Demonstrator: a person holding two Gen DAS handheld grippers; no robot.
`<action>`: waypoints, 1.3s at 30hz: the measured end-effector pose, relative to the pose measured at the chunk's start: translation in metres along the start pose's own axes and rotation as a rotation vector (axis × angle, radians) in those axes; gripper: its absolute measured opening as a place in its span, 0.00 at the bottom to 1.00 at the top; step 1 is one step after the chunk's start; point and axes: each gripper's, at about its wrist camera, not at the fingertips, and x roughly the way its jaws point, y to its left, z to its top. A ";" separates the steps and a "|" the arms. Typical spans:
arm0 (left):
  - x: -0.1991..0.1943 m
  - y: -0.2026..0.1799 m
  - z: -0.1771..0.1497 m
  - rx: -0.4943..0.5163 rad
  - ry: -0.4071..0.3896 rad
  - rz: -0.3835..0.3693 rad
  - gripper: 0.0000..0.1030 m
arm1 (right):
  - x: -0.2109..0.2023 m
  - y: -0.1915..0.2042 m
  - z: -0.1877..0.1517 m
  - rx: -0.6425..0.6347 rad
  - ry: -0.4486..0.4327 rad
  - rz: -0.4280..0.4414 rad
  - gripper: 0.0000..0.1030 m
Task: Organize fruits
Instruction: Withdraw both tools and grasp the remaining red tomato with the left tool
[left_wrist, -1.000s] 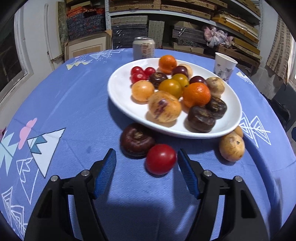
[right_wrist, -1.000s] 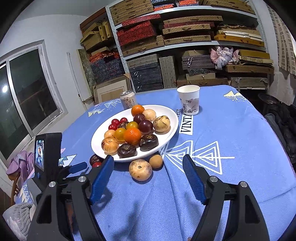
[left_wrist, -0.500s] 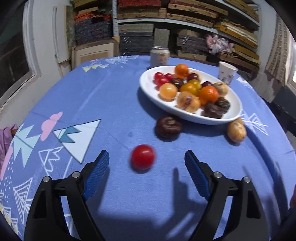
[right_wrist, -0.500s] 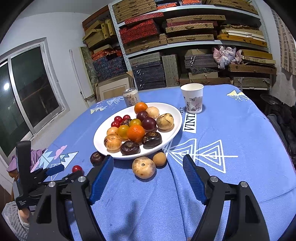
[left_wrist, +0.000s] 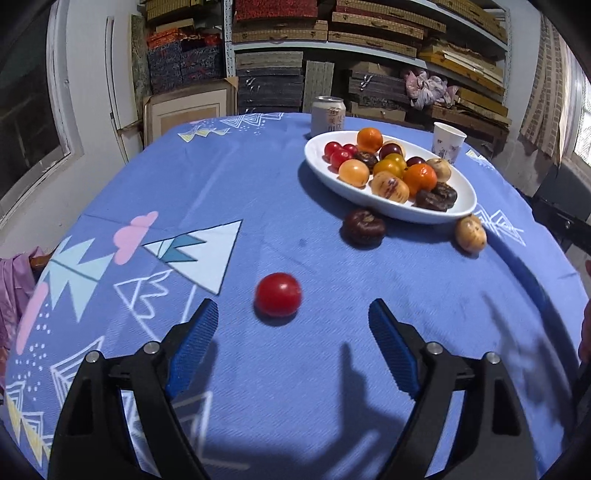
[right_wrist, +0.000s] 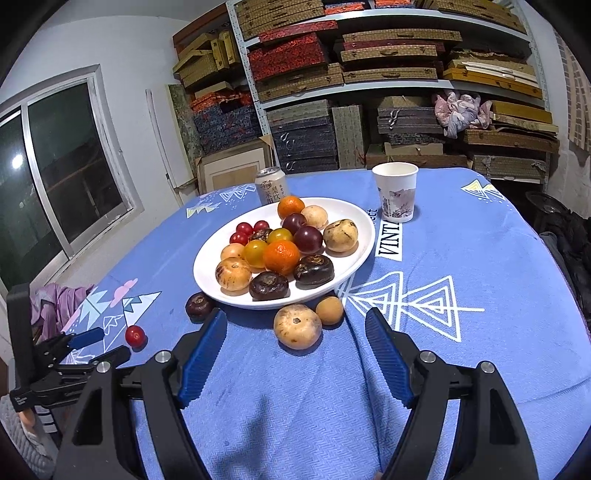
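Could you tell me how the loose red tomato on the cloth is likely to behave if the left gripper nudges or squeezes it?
The red tomato is round, so a nudge would probably roll it. Its glossy skin may slip between the pads; it likely bruises if squeezed hard.

We see open tabletop (left_wrist: 258, 184) all around the tomato (left_wrist: 277, 294); toward the plate (left_wrist: 458, 212), a dark fruit (left_wrist: 364, 228) and tan fruit (left_wrist: 470, 234) crowd its near rim.

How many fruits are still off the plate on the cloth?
4. The red tomato sits ahead of the left gripper's open jaws; the dark fruit, the big tan fruit and the small tan fruit lie by the plate's near rim. Others may be hidden behind it.
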 end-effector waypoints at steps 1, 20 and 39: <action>-0.001 0.004 -0.002 0.002 0.004 0.005 0.80 | 0.001 0.002 -0.001 -0.007 0.003 0.000 0.76; 0.044 0.016 0.009 -0.075 0.106 -0.107 0.50 | 0.005 0.007 -0.005 -0.031 0.027 -0.011 0.76; 0.012 0.005 0.008 -0.031 -0.044 -0.069 0.32 | 0.018 0.010 -0.012 -0.058 0.063 -0.045 0.77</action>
